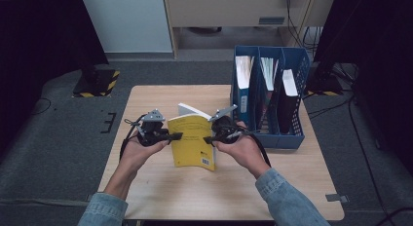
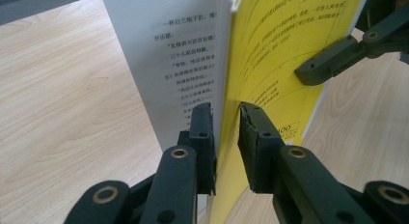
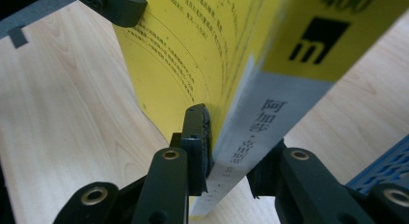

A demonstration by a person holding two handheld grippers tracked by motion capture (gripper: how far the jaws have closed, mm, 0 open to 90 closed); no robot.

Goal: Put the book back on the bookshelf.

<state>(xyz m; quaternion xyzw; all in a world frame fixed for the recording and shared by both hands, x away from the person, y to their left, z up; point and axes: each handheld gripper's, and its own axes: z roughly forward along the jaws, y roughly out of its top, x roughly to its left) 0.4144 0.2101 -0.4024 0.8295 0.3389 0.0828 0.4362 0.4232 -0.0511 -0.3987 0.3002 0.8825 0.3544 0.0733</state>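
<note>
A yellow paperback book [image 1: 192, 143] stands upright and slightly open on the wooden table [image 1: 160, 187], a white page [image 1: 192, 110] fanning out behind its cover. My left gripper [image 1: 176, 136] pinches the book's left edge. In the left gripper view [image 2: 224, 122] the jaws close on the yellow cover [image 2: 275, 50], next to a white printed page [image 2: 164, 55]. My right gripper [image 1: 208, 139] holds the right edge. In the right gripper view [image 3: 231, 147] its jaws clamp the grey spine strip [image 3: 255, 132] of the book [image 3: 193, 45].
A blue three-slot file holder [image 1: 292, 138] with books and papers stands at the table's right rear, close to my right hand. Bare tabletop lies in front of and left of the book. Grey carpet surrounds the table.
</note>
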